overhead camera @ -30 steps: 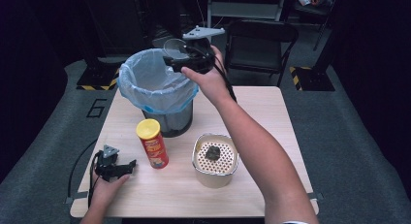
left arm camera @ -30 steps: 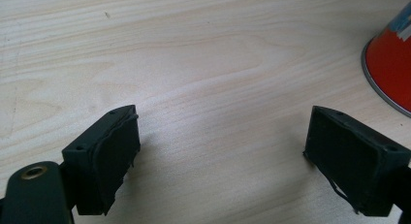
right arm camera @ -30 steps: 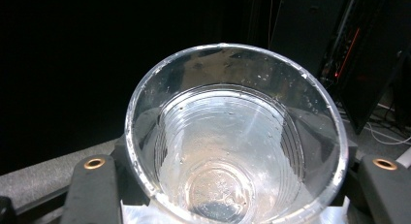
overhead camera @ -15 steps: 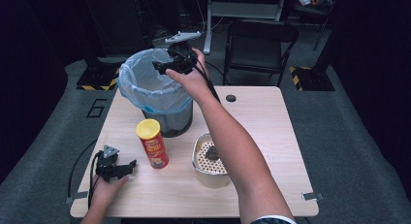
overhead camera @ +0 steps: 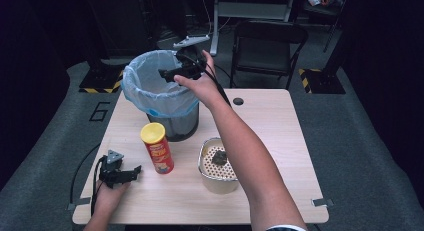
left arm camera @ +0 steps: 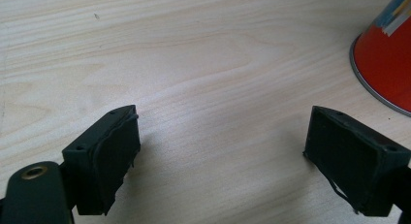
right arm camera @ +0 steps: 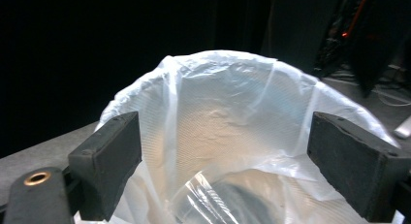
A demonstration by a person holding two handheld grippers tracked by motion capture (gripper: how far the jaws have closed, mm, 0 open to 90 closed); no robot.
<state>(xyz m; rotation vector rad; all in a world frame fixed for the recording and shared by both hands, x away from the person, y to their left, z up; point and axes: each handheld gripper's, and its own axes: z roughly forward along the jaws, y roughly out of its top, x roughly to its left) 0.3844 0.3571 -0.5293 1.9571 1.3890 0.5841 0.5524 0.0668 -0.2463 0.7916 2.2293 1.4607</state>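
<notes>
The wooden desk (overhead camera: 280, 126) carries a bin lined with a pale bag (overhead camera: 150, 88) at its far left. Over the bin's rim hover the right tongs (overhead camera: 167, 73), whose jaws have just been opening (nothing between them). The left tongs (overhead camera: 131, 172) rest apart on the desk, beside a red can (overhead camera: 157, 148).

Right tool (overhead camera: 167, 74) outstretched, jaws just opened — left tool (overhead camera: 131, 172) agape.
</notes>
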